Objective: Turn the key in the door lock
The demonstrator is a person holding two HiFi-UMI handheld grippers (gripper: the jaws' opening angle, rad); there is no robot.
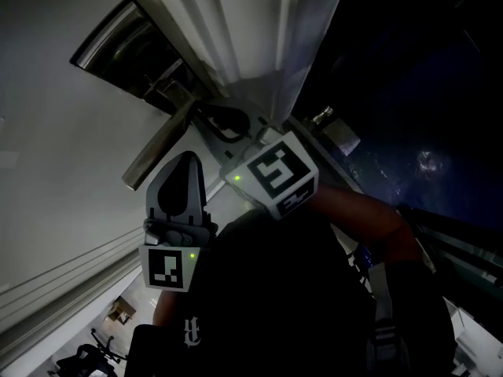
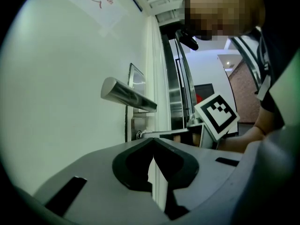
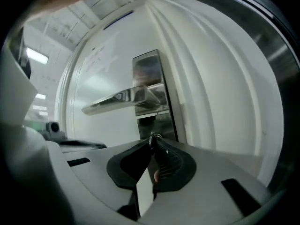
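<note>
A white door (image 1: 55,132) carries a steel lever handle (image 1: 161,151) on a long lock plate (image 3: 150,69). Below the handle, the key (image 3: 154,137) sits in the lock, its ring just showing at my right gripper's (image 3: 152,143) tips. That gripper is shut on the key; in the left gripper view its thin jaws reach the key (image 2: 139,135) from the right. In the head view the right gripper (image 1: 214,118) is pressed up to the lock, with its marker cube (image 1: 275,175) behind it. My left gripper (image 1: 189,159) hangs shut and empty just short of the handle (image 2: 126,95).
The door's edge and moulded frame (image 1: 259,22) run beside the lock. Beyond it is a dark space with metal fittings (image 1: 338,136). A person's arm (image 1: 369,210) and dark torso fill the lower head view. A printed notice (image 2: 91,1) is stuck high on the door.
</note>
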